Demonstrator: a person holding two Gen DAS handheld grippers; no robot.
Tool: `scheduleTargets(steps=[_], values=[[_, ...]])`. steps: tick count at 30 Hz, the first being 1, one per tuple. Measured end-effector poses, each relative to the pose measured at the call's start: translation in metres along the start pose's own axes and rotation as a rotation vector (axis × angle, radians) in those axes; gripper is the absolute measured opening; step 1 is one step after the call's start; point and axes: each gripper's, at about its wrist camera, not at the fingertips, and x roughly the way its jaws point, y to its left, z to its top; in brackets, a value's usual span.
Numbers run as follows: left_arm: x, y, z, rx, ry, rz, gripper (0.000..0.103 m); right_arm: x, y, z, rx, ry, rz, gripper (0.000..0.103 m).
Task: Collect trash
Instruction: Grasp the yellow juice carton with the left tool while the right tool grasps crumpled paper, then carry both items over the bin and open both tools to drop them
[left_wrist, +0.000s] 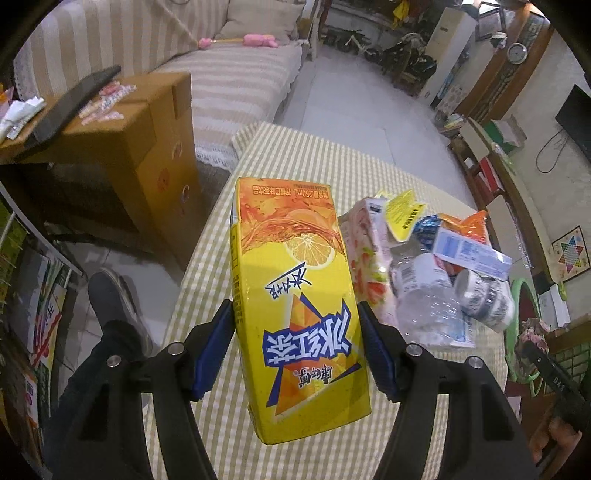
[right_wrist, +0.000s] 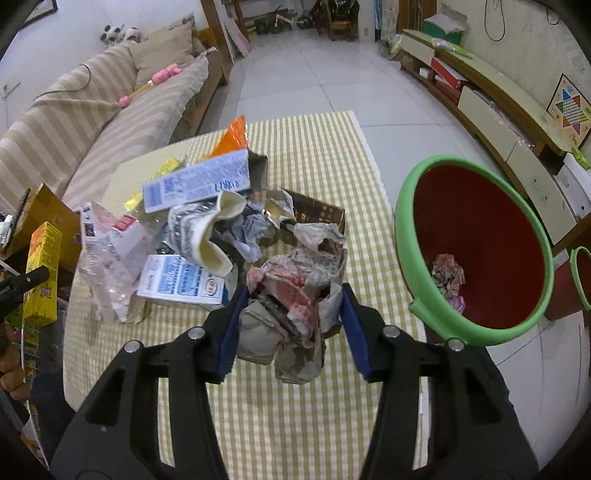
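Observation:
My left gripper (left_wrist: 295, 350) is shut on a yellow iced-tea carton (left_wrist: 295, 295) and holds it above the checked tablecloth (left_wrist: 295, 158); the carton also shows at the left edge of the right wrist view (right_wrist: 42, 273). My right gripper (right_wrist: 290, 328) is shut on a crumpled wad of paper (right_wrist: 291, 295) over the tablecloth (right_wrist: 314, 147). A heap of trash (right_wrist: 192, 236) with boxes, a plastic bottle and wrappers lies on the table; it also shows in the left wrist view (left_wrist: 436, 266). A red bin with a green rim (right_wrist: 476, 251) stands right of the table, with crumpled paper inside.
A striped sofa (right_wrist: 92, 110) runs along the left. A cardboard box (left_wrist: 147, 147) with a dark tablet on it stands beside the table. A TV cabinet (right_wrist: 498, 107) lines the right wall. A second green-rimmed bin (right_wrist: 580, 277) is at the far right. My shoe (left_wrist: 110, 299) is on the floor.

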Motion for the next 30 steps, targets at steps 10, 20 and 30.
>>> scheduleTargets(steps=[10,20,30], values=[[-0.033,-0.027,-0.015,0.069,-0.043,-0.032,0.063,-0.031,0.001,-0.002,0.008,-0.07,0.018,0.048],[-0.051,-0.08,-0.022,0.169,-0.071,-0.074,0.063,-0.046,-0.019,-0.001,0.036,-0.108,0.024,0.048],[-0.05,-0.136,-0.026,0.256,-0.054,-0.12,0.063,-0.054,-0.054,0.006,0.101,-0.145,0.015,0.048]])
